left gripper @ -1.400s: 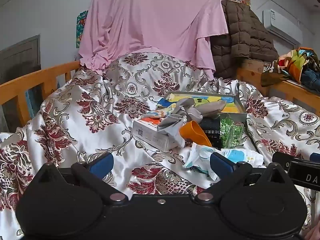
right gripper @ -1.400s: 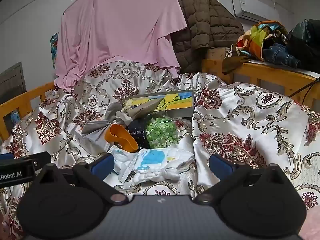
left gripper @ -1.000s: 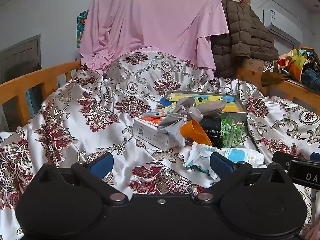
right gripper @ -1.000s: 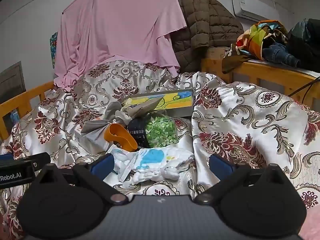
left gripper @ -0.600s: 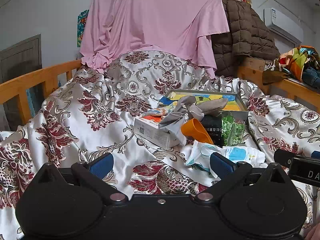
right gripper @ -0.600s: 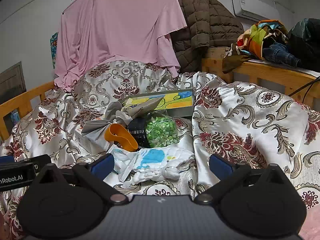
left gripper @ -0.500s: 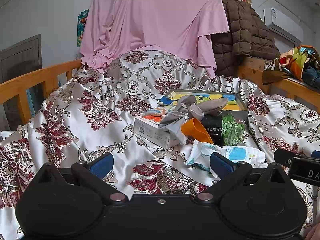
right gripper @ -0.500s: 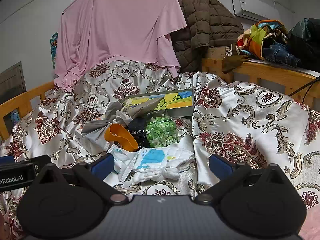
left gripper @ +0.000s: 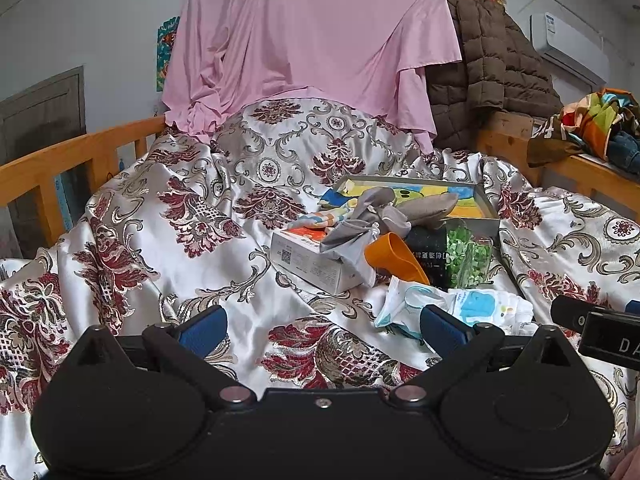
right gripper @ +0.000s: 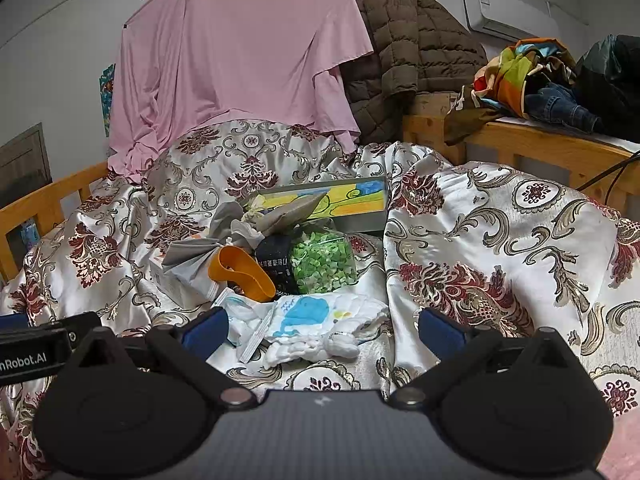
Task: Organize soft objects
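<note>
On the bed (left gripper: 224,256), over a shiny flowered bedspread (right gripper: 500,240), I see a small heap of things lying between my two claws and the pink sheet (left gripper: 312,32) hung at the back. My left claw (left gripper: 322,326) is spread wide open and holds nothing; its blue fingers (left gripper: 202,326) hover above bare bedspread. My right claw (right gripper: 322,328) is also wide open and empty, low over the bed.

Nearest to me lies a white cloth with a blue whale print (right gripper: 316,320), crumpled on the bedspread. From the right wrist view it sits between the right claw's fingers, nearer the left one; from the left wrist view the same cloth (left gripper: 480,306) lies just past the left claw's right finger. Beside its left edge is a flat plastic packet (left gripper: 400,300).

Just behind the cloth stand an orange cup (right gripper: 240,268) tipped on its side, a dark pouch (right gripper: 274,264) and a clear bag of green bits (right gripper: 322,260), all close together. A grey cloth (left gripper: 352,236) is draped over a white box (left gripper: 308,262) to the left, and another grey piece (left gripper: 428,210) reaches into a shallow tray with a bright picture (left gripper: 472,196) at the back of the heap.

A brown quilted jacket (right gripper: 408,52) hangs to the right of the sheet.
</note>
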Tool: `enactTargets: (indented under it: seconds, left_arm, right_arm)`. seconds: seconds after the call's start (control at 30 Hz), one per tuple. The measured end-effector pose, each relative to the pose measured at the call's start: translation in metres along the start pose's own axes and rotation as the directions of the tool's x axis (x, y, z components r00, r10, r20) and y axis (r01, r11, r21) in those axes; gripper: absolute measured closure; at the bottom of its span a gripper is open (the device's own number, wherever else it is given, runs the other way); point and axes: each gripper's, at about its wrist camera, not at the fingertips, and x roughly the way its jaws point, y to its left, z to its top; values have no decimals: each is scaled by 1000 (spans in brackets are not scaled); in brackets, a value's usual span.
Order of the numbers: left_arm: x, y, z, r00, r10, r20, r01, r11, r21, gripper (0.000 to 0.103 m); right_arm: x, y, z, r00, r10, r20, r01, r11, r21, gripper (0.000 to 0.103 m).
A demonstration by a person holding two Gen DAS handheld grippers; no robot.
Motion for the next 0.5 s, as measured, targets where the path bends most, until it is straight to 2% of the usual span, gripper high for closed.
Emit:
enactTargets:
  seconds: [0.5]
  left_arm:
    - [1, 1, -1, 1000, 0, -2, 0, 1000, 1, 1]
  right_arm:
    - [0, 0, 0, 1000, 0, -1, 0, 1000, 0, 0]
